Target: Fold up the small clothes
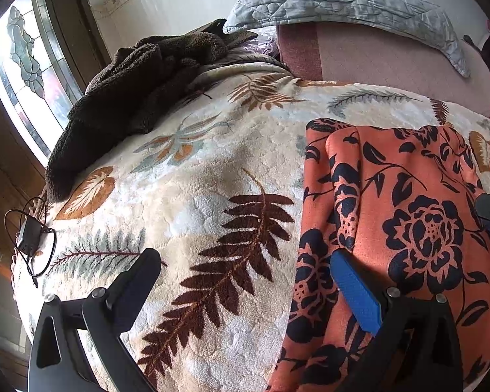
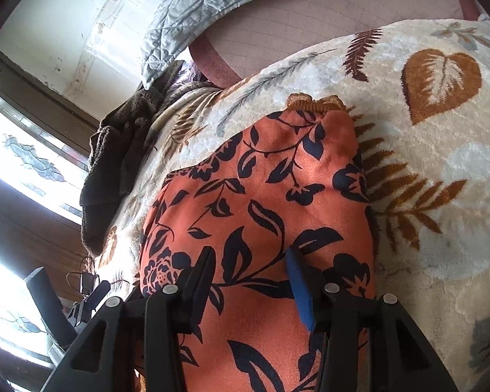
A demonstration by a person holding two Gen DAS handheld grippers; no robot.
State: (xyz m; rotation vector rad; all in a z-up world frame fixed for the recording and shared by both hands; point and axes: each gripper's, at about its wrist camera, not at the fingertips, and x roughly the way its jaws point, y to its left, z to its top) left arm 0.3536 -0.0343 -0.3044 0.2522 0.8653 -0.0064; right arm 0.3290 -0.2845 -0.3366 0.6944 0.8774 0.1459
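Orange floral garment (image 1: 408, 215) lies part-folded on the bed blanket (image 1: 196, 196), lower right. Left claw (image 1: 245, 281) wide open, empty; right claw (image 2: 250, 277) half-open over the fabric, no grip visible. Next probably needs an edge pinch.

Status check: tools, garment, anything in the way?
Left tool open wide, straddling the orange floral garment's edge. Right tool open above it, pinching nothing. Brown fleece lies well clear on the blanket.

I see an orange garment (image 2: 264, 176) with navy flowers, on a cream blanket (image 1: 192, 176) with brown ferns; my fingers (image 1: 356, 290) are black and blue.
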